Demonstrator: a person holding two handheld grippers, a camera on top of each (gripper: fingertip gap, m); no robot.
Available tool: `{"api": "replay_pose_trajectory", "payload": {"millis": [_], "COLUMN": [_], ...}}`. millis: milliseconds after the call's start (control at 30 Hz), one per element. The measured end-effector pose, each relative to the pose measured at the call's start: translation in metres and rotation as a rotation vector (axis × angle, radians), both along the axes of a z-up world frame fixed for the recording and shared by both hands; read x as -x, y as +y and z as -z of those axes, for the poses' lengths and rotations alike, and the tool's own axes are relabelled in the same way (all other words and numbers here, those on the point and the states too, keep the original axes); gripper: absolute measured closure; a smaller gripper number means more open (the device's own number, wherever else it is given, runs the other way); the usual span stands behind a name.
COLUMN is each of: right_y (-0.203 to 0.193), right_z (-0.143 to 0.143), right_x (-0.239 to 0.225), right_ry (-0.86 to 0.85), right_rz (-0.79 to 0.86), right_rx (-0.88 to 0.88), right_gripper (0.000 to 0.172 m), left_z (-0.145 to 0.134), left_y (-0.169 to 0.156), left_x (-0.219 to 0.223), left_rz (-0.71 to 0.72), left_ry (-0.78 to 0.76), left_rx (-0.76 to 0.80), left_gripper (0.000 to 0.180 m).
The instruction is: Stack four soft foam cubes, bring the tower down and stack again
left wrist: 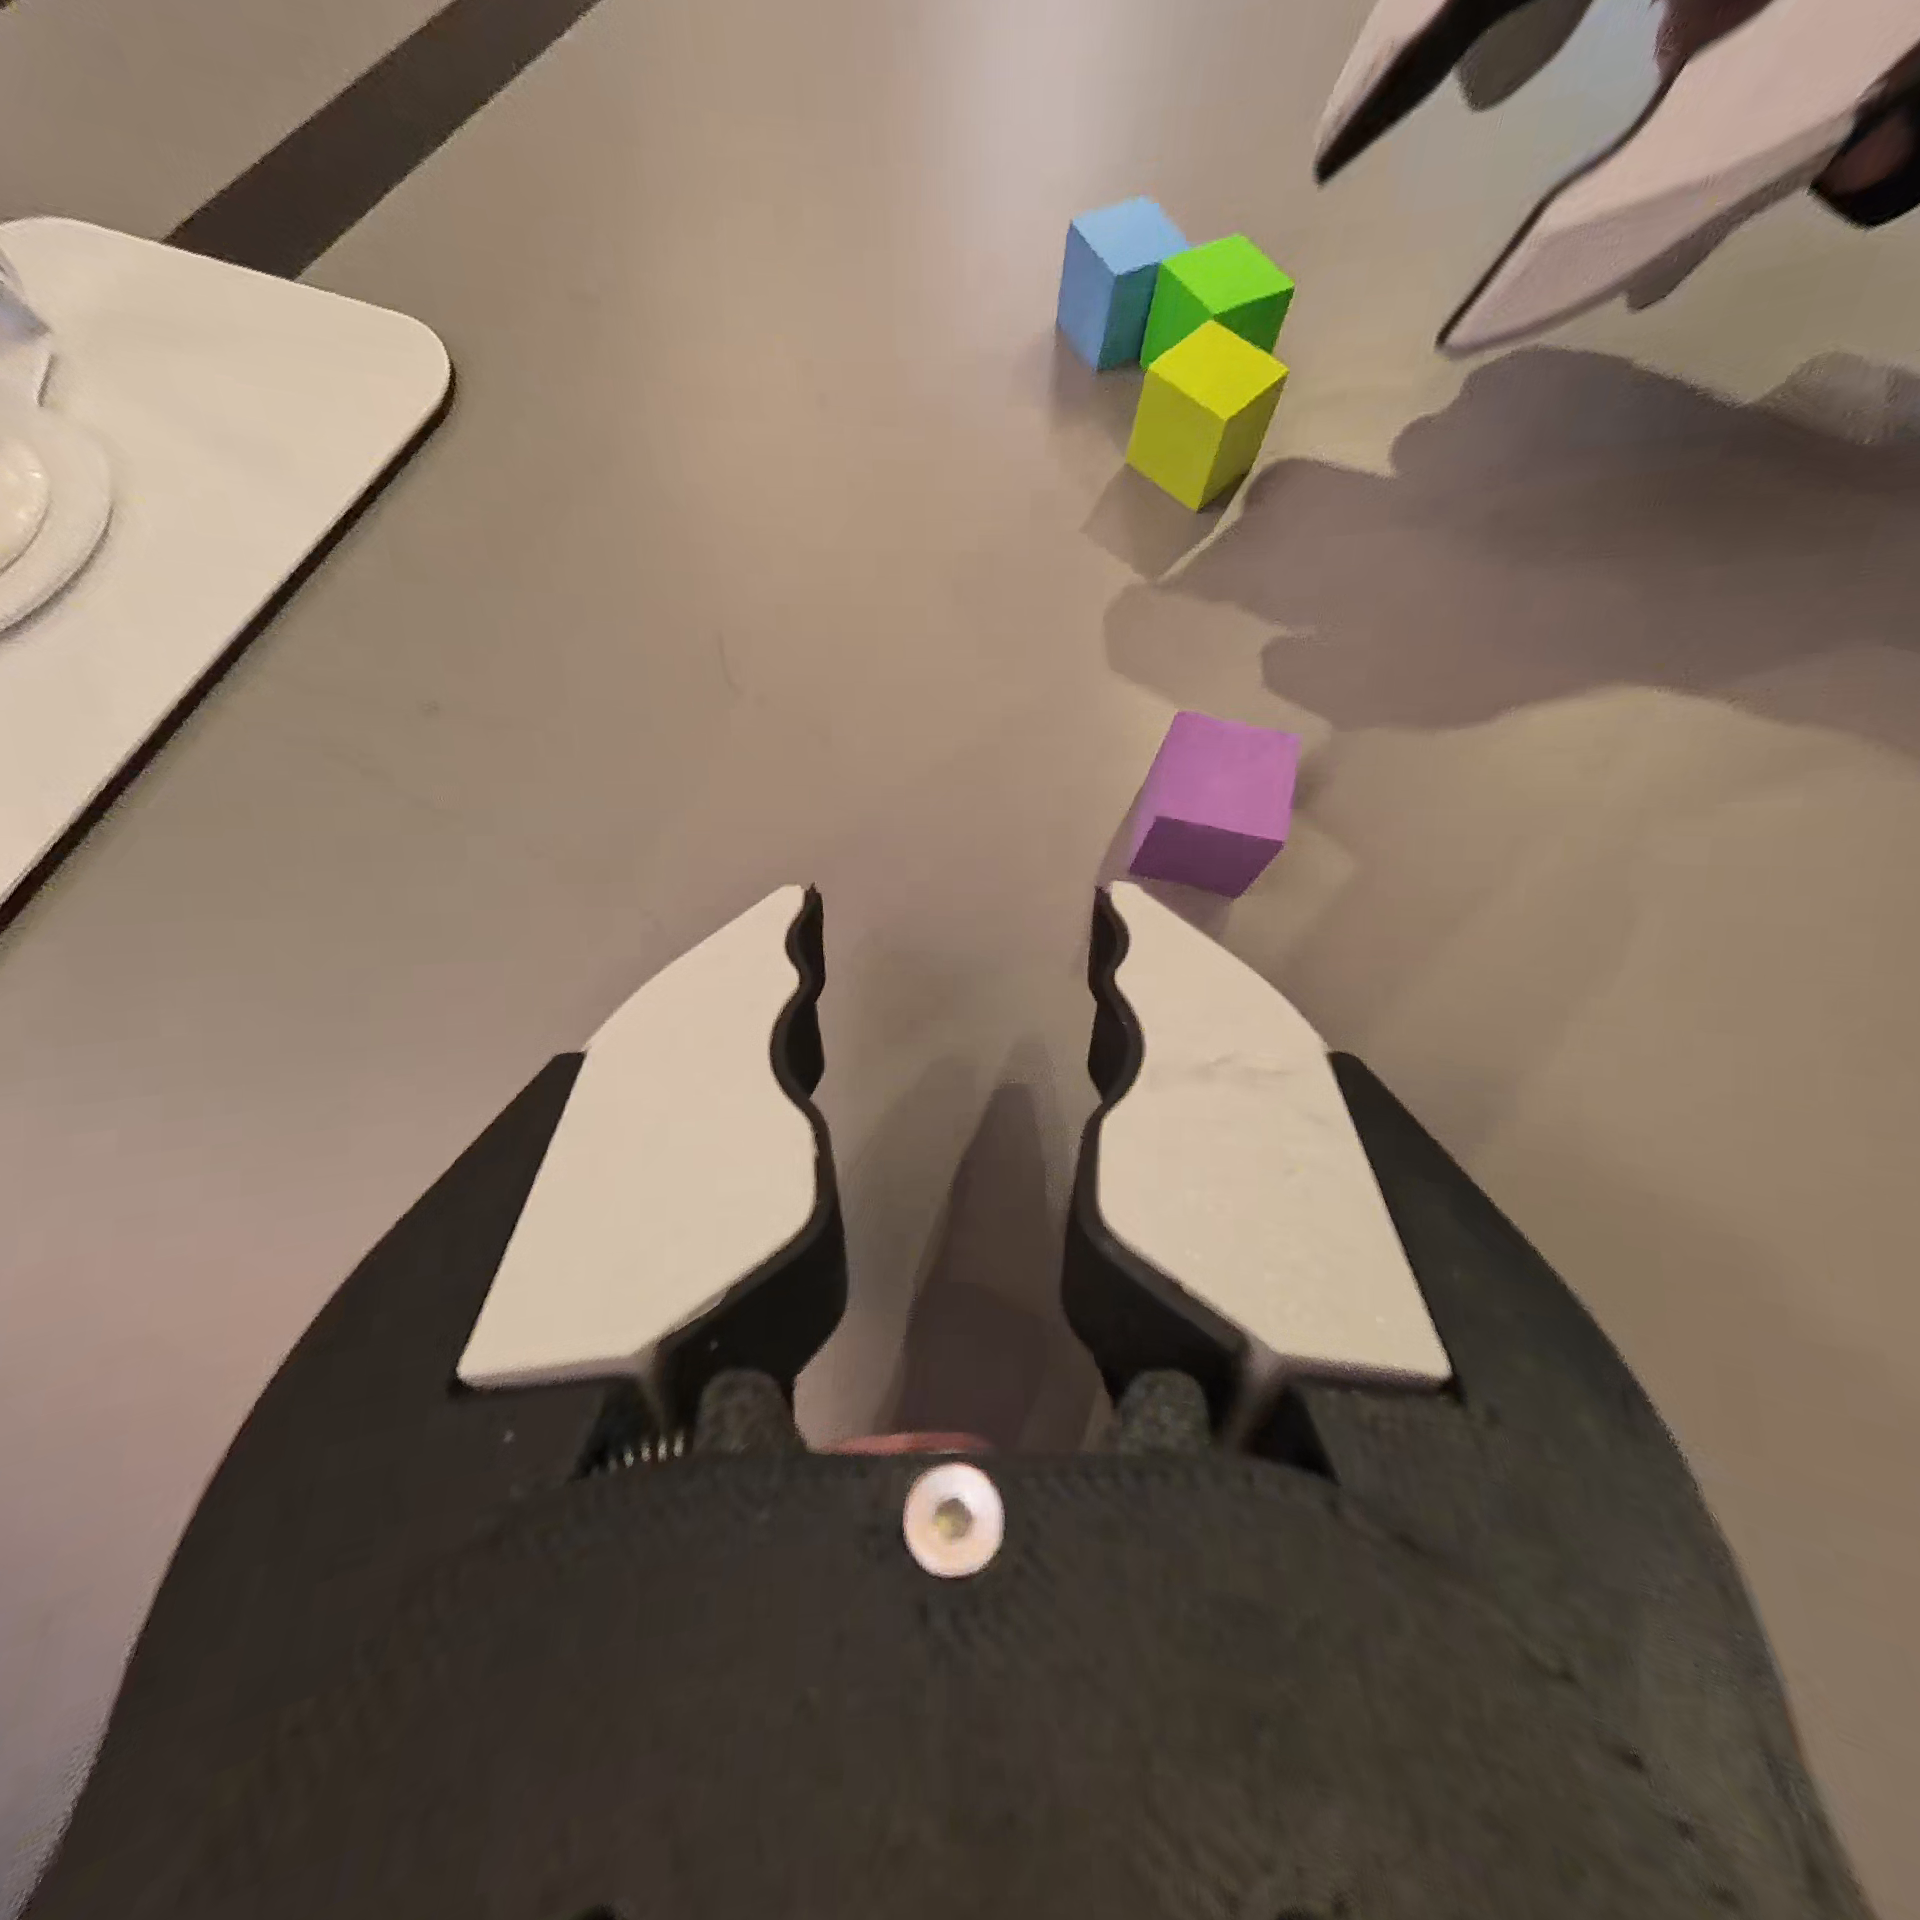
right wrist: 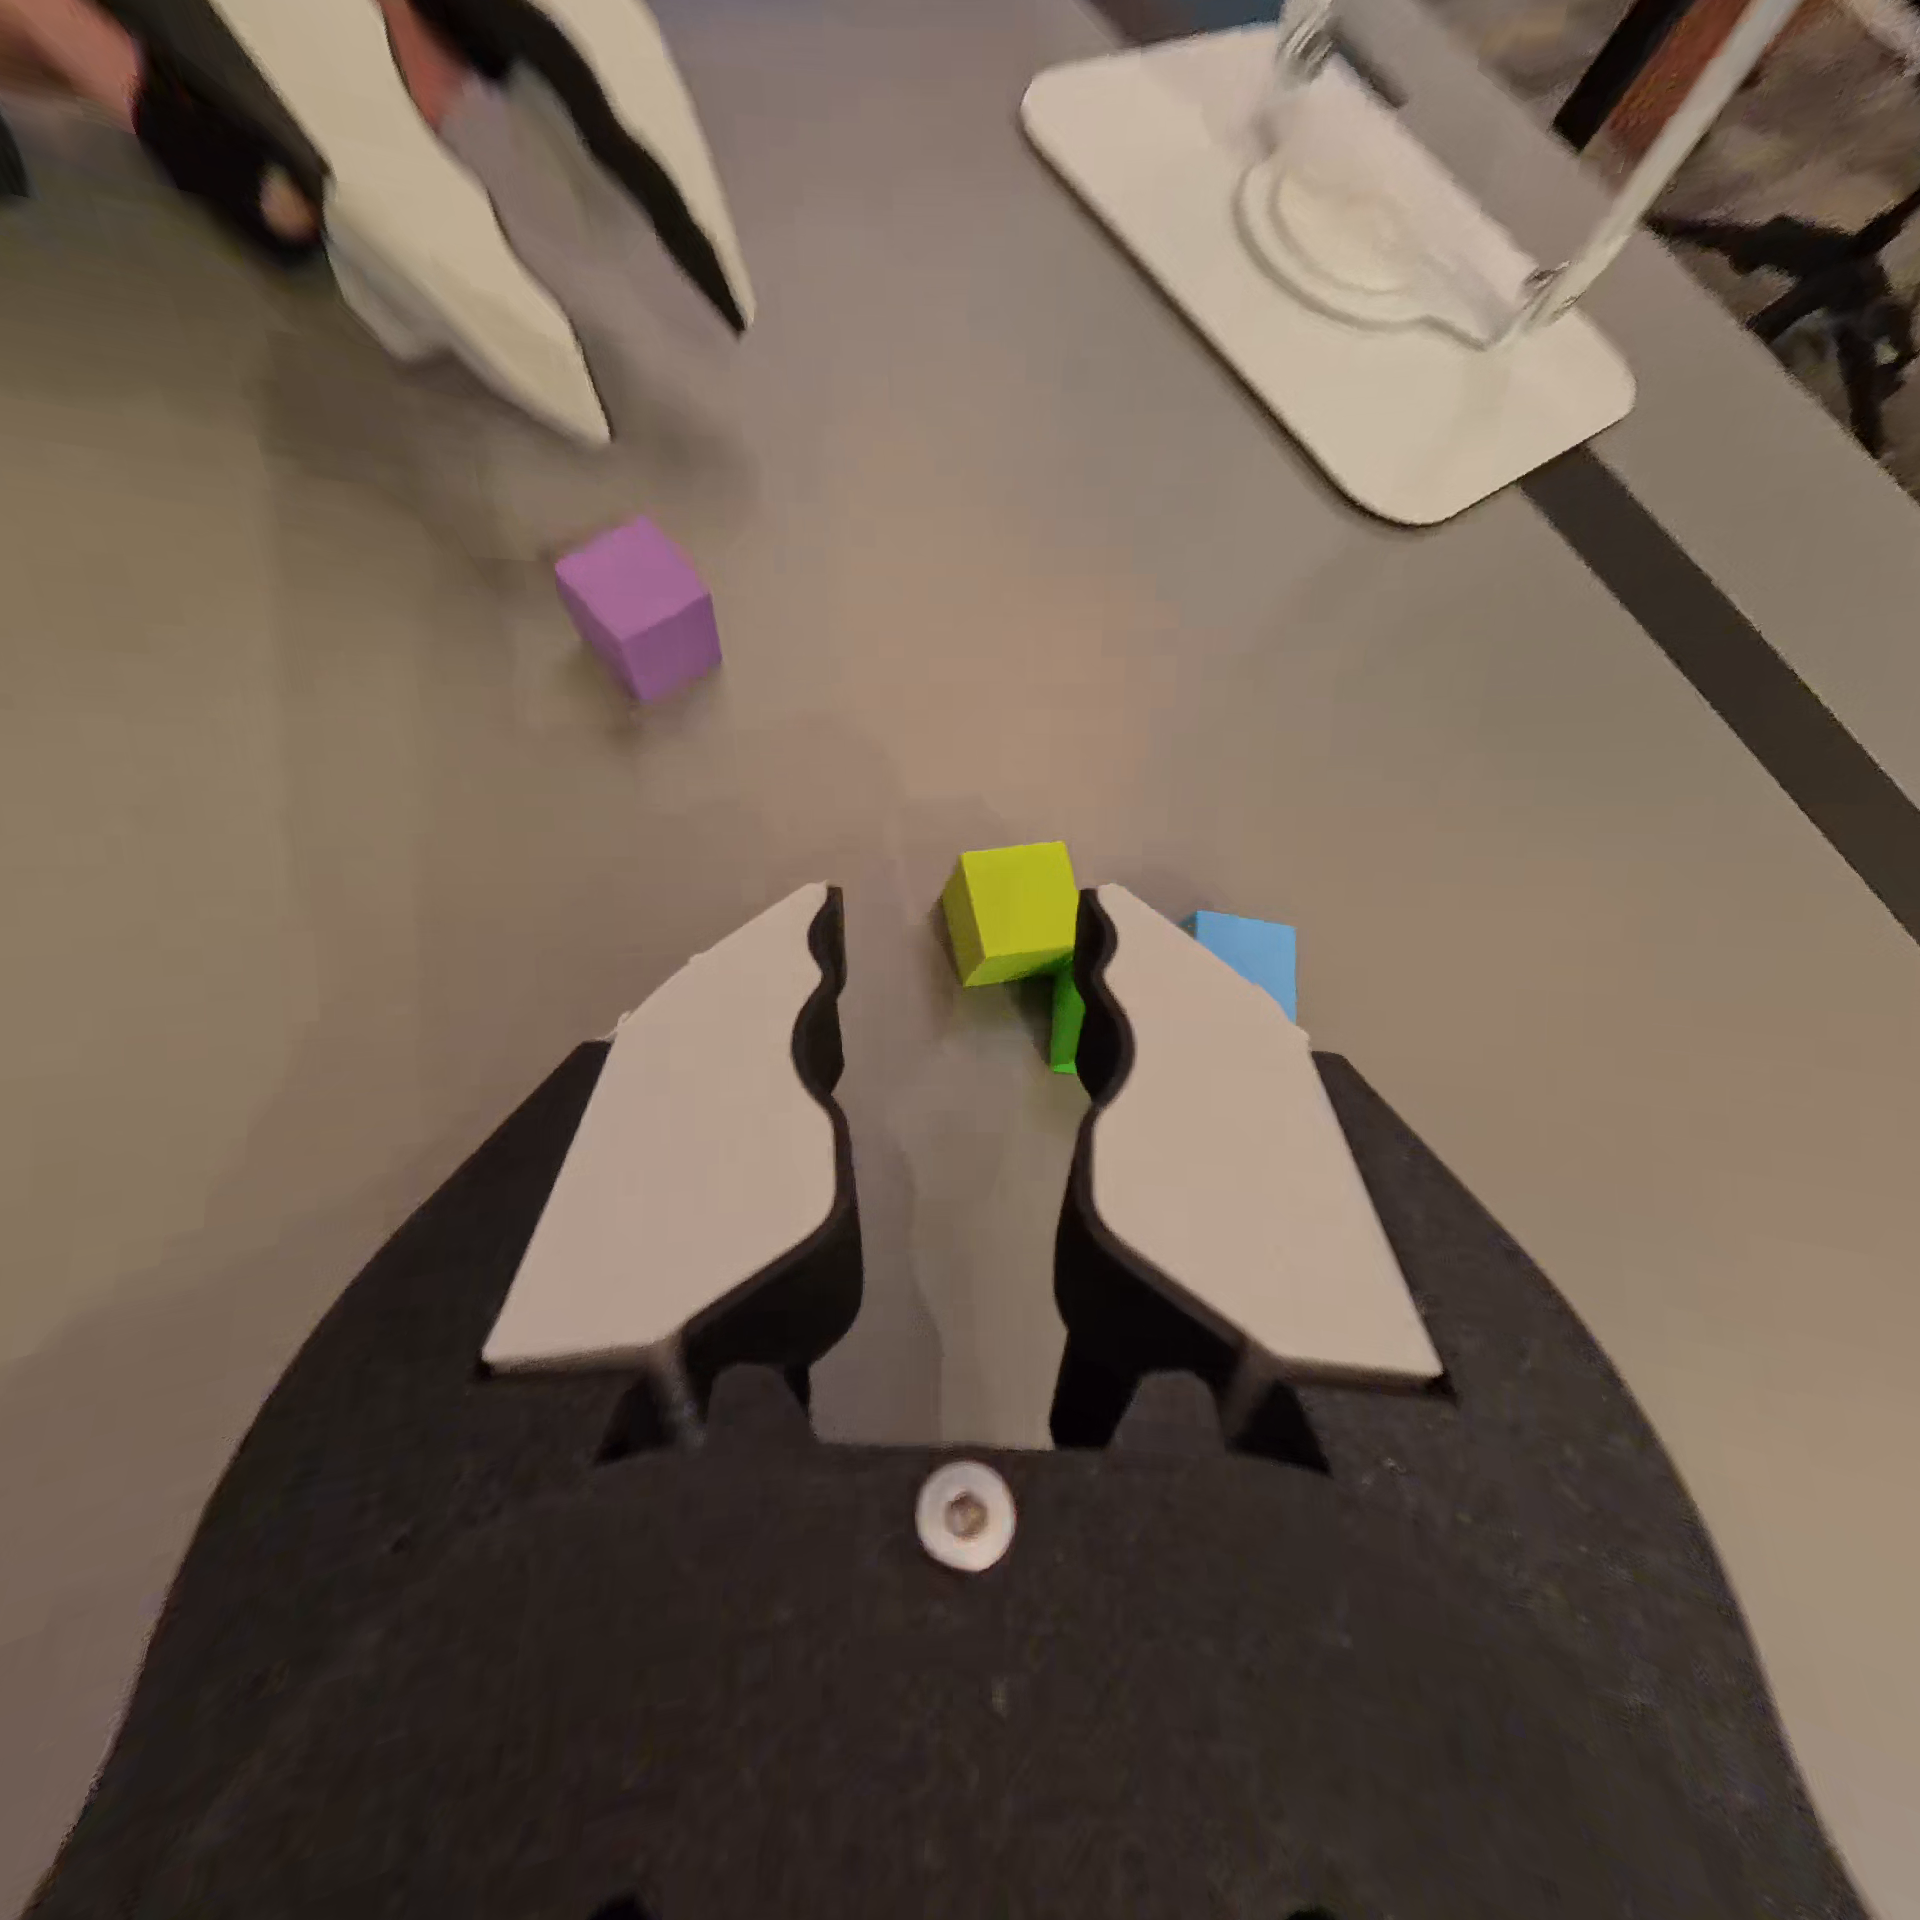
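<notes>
Cubes: four foam cubes lay scattered on the grey table [left wrist: 727,623], none stacked.
Cluster: the blue cube [left wrist: 1112,281], green cube [left wrist: 1221,291] and yellow cube [left wrist: 1205,410] sat bunched together, apparently touching one another, though the exact contact was hard to judge.
Purple cube: the purple cube [left wrist: 1216,805] lay alone, well apart from the cluster and just beyond the left claw's right fingertip, not touching it.
Left claw: the left claw [left wrist: 956,904] hung released over bare table, its jaws apart with nothing between them.
Right claw: the right claw [right wrist: 961,899] was also released and held nothing; in its own view the yellow cube [right wrist: 1013,914] lay on the table below, seen between the fingertips, with the green cube [right wrist: 1065,1023] and blue cube [right wrist: 1252,956] partly hidden behind the right finger.
Surroundings: a white mat [left wrist: 208,436] lay near the table edge, carrying a clear glass object [right wrist: 1371,208], blurred in both views.
</notes>
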State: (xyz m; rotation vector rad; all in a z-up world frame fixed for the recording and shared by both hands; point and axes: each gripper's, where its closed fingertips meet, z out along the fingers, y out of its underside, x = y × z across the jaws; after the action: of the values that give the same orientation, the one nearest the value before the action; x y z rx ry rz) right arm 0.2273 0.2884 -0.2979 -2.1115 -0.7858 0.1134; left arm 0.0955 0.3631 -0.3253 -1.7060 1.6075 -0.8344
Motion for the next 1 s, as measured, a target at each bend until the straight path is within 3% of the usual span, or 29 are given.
{"api": "replay_pose_trajectory", "payload": {"millis": [33, 367, 467, 700, 767, 900, 1000], "right_y": [0.001, 0.022, 0.021, 0.022, 0.022, 0.022, 0.019], "right_z": [0.004, 0.025, 0.032, 0.017, 0.014, 0.026, 0.036], "right_x": [0.000, -0.011, -0.013, 0.003, 0.004, 0.003, -0.001], "right_ry": [-0.043, -0.276, -0.287, -0.200, -0.221, -0.254, -0.297], "right_rz": [-0.018, -0.092, -0.112, -0.168, -0.182, -0.191, -0.189], "right_rx": [0.022, 0.194, 0.256, 0.266, 0.273, 0.341, 0.409], "right_gripper": [0.129, 0.134, 0.151, 0.164, 0.162, 0.136, 0.129], "left_z": [0.000, -0.008, -0.011, -0.008, -0.008, -0.009, -0.010], "left_y": [0.001, 0.013, 0.014, 0.013, 0.013, 0.012, 0.013], "left_x": [0.001, 0.005, 0.006, 0.006, 0.005, 0.006, 0.006], "left_rz": [-0.006, -0.065, -0.067, -0.057, -0.055, -0.051, -0.050], "left_ry": [-0.002, -0.064, -0.090, -0.071, -0.067, -0.079, -0.085], "left_rx": [0.006, 0.096, 0.126, 0.121, 0.120, 0.132, 0.141], "left_gripper": [0.132, 0.140, 0.141, 0.141, 0.141, 0.140, 0.140]}}
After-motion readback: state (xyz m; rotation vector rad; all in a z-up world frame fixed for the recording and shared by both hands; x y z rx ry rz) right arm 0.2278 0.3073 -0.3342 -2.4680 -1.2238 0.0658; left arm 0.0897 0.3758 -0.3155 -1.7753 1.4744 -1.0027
